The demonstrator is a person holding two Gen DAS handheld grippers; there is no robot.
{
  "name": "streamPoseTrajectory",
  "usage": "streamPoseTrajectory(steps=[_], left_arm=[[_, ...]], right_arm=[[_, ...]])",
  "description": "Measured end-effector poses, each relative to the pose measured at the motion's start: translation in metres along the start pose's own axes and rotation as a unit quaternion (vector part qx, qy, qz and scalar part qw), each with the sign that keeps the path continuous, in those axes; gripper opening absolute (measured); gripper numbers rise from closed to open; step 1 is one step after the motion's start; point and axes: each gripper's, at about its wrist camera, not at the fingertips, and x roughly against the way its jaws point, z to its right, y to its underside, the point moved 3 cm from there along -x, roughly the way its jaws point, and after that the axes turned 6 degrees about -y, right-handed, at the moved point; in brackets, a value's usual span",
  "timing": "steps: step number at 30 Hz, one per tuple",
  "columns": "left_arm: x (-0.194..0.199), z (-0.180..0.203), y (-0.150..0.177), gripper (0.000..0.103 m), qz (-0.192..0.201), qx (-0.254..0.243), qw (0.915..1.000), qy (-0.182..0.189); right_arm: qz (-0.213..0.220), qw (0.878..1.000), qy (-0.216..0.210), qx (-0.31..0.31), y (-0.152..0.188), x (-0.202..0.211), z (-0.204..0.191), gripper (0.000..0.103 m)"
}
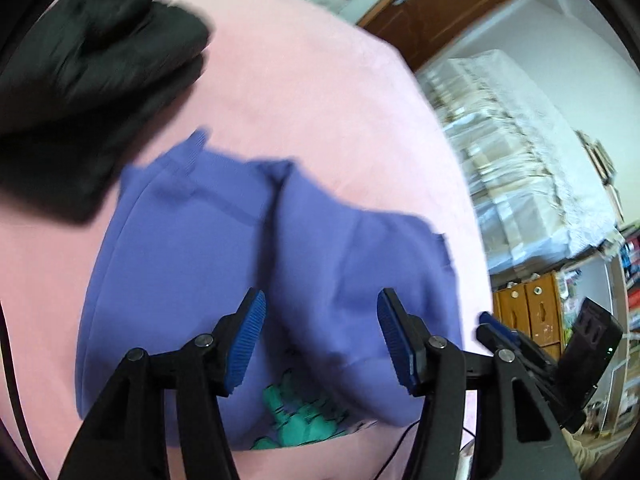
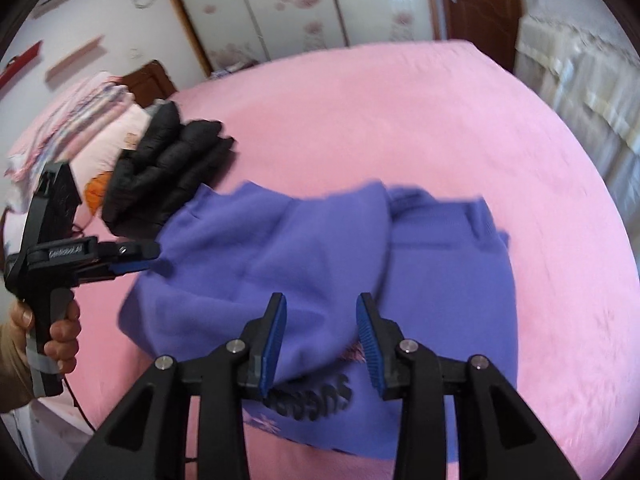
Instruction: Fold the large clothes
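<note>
A purple sweatshirt (image 1: 224, 264) with a green print lies partly folded on the pink bed (image 1: 304, 92). It also shows in the right wrist view (image 2: 320, 256), with dark lettering near its front edge. My left gripper (image 1: 322, 340) is open above the sweatshirt, with nothing between its jaws. It also appears in the right wrist view (image 2: 132, 264), held in a hand at the left. My right gripper (image 2: 320, 340) is open just above a raised fold of the sweatshirt. Its tip shows in the left wrist view (image 1: 496, 324).
A folded black puffer jacket (image 2: 168, 164) lies on the bed behind the sweatshirt, also in the left wrist view (image 1: 88, 60). Pink bedding (image 2: 80, 120) is piled at the left. A lace-covered cabinet (image 1: 520, 152) stands to the right of the bed (image 2: 440, 128).
</note>
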Motion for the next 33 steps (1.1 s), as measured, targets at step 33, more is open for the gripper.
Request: streamPoseTrajectory(steps=[33], left_arm=[[-0.09,0.01,0.095,0.036,-0.068,-0.174,0.9823,-0.012]], right_arm=[[-0.069,0.996,0.021,0.059,0.069,-0.103,-0.015,0.034]])
